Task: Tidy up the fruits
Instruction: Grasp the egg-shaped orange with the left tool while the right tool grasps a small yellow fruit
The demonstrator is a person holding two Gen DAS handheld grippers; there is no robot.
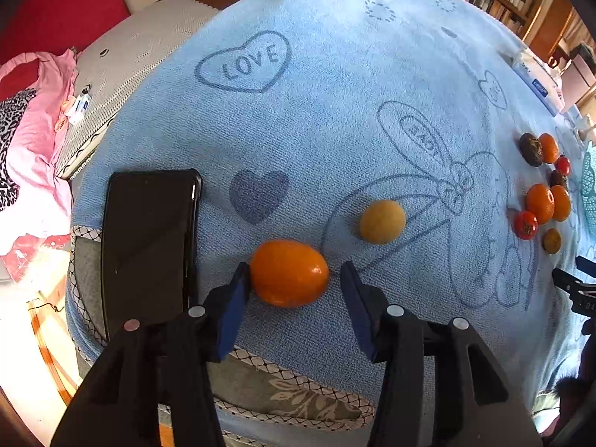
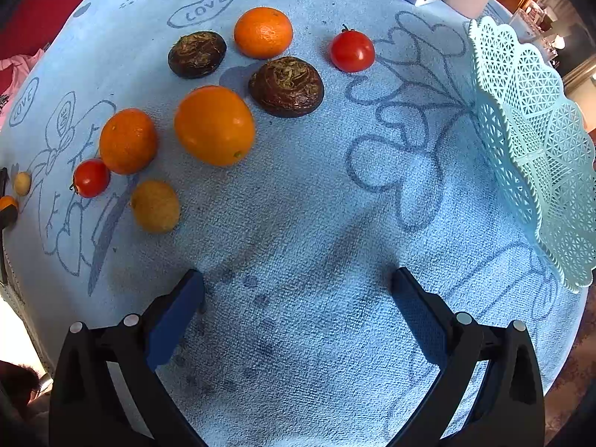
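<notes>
Bracketing the orange kumquat point(image 1: 289, 272) with my left gripper point(image 1: 294, 279): left pad touching, right pad clear, so no grasp. Yellow fruit point(image 1: 382, 221) lies just beyond on the blue towel point(image 1: 335, 85). Right gripper point(image 2: 298, 283) hangs released near the basket point(image 2: 536, 141).

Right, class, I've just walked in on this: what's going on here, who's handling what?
A person is sorting fruit on a light blue printed towel with two hand-held grippers. The left gripper sits around an oval orange kumquat-like fruit; one pad touches it, the other stands clear, so it isn't gripped yet. The right gripper hovers open and empty over bare towel. Oranges, cherry tomatoes and dark brown fruits lie grouped nearby, and the pale turquoise lattice plastic basket holds no fruit that can be seen.
</notes>
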